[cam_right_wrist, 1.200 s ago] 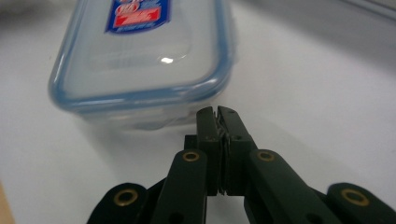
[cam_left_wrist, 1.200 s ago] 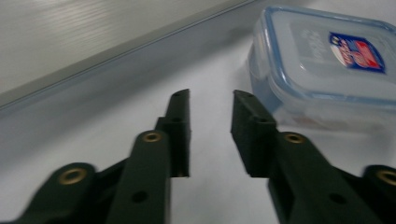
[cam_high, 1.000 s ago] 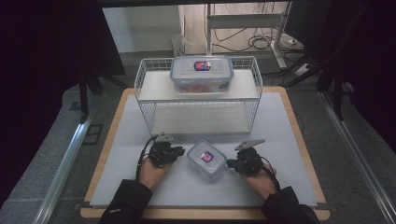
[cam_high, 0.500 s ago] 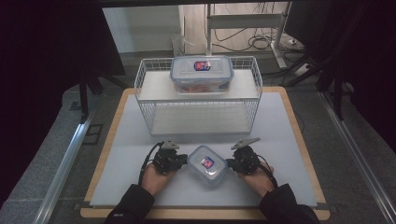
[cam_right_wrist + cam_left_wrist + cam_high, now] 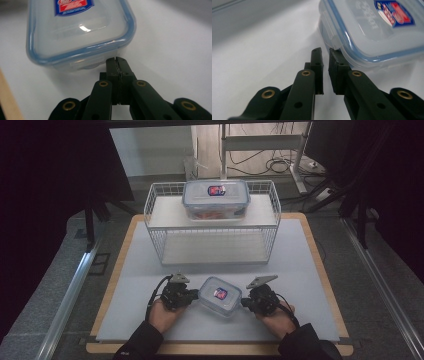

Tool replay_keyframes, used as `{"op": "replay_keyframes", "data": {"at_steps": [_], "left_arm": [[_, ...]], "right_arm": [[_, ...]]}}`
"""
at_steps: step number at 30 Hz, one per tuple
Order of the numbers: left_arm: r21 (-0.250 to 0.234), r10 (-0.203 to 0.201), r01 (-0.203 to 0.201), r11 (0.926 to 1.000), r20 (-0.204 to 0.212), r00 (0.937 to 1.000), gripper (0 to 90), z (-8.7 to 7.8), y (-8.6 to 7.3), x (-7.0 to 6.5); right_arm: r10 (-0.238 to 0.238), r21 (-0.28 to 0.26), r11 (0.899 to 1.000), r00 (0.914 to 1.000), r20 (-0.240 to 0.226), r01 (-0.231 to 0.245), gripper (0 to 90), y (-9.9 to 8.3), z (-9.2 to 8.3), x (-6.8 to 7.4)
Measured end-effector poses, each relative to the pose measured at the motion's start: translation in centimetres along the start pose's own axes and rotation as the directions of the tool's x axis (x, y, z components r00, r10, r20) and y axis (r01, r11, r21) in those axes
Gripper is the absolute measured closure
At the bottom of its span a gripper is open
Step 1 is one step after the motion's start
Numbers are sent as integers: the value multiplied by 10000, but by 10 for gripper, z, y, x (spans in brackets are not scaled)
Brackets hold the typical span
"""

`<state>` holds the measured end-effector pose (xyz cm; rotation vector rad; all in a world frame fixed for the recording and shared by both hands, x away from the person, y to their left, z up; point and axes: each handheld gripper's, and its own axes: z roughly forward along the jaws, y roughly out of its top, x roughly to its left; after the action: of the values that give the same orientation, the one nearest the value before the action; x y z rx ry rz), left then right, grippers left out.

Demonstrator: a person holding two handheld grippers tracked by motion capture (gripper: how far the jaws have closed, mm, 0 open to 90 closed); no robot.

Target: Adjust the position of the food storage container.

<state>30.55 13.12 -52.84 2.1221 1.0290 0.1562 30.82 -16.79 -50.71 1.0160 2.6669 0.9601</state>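
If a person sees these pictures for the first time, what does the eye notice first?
First, the small clear food container with a blue-rimmed lid, lying near the front of the white table, flanked by the left tongs and the right tongs. Behind it stands a white wire rack carrying a larger lidded container.

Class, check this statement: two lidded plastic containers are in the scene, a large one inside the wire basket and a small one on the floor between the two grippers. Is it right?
Not quite. The small container lies on the white table mat, not the floor, as the high view shows. The rest stands: the large container sits in the wire basket, and the small one lies between the left gripper and right gripper.
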Motion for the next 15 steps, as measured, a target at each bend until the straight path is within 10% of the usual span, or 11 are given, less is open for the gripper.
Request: {"op": "replay_keyframes", "data": {"at_steps": [15], "left_arm": [[252,-224,229,9994,-229,9995,788,-14,-17,-21]], "right_arm": [[104,-77,9999,9999,11,-104,896,15,13,-8]]}}
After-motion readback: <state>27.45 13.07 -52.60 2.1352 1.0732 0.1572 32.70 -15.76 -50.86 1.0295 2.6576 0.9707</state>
